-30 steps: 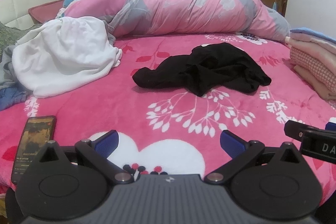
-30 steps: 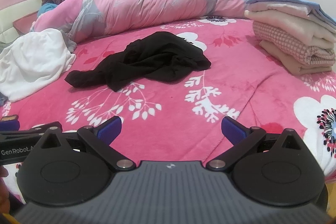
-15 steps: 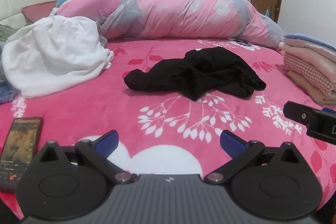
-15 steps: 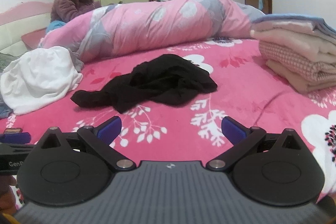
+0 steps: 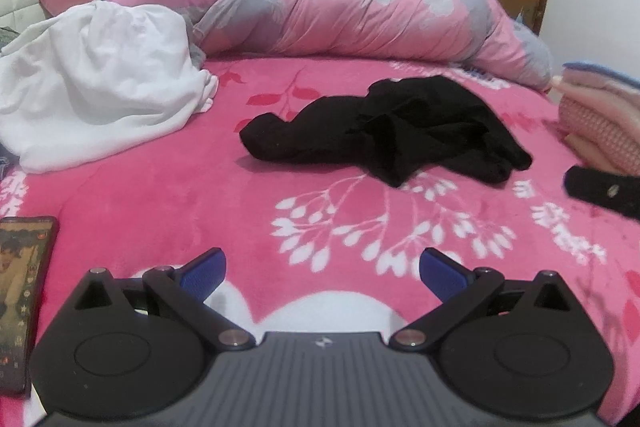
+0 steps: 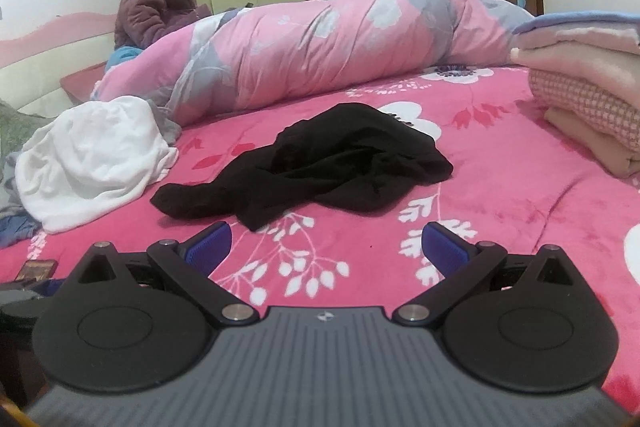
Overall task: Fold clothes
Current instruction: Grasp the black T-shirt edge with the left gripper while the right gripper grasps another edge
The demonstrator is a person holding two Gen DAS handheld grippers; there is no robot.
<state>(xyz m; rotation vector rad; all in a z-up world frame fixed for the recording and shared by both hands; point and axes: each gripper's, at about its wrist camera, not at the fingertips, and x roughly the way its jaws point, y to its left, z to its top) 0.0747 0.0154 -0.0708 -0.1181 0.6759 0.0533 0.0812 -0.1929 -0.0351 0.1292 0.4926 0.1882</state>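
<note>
Right now your left gripper [image 5: 322,269] hovers low over the pink floral bedspread [image 5: 160,203] with its jaws spread wide and nothing between them; the blue pads [image 5: 202,273] sit well apart on either side. Your right gripper [image 6: 326,243] is in the same condition, jaws fully apart and empty, its blue pads [image 6: 446,249] framing bare blanket [image 6: 500,195] and a white leaf print.

Ahead of both tools lies the black garment [image 5: 394,131], crumpled in a loose heap on the bedspread, one narrow part trailing off toward your left. In the right wrist view the same black garment [image 6: 320,167] sits just beyond the fingertips, its near edge close to the left pad but not touching it. Neither gripper is in contact with it.

To your left a bunched white garment [image 5: 96,87] rests on the bed, well apart from the black one. A phone [image 5: 20,291] lies flat near the bed's edge at your far left. On your right is a stack of folded clothes [image 6: 592,99], pink and checked layers, with a blue one on top. Behind everything a rolled pink and grey quilt [image 6: 320,47] runs across the bed, and a person in a purple padded jacket [image 6: 152,11] sits beyond it. Part of your right tool [image 5: 604,191] shows at the right edge of the left wrist view.
</note>
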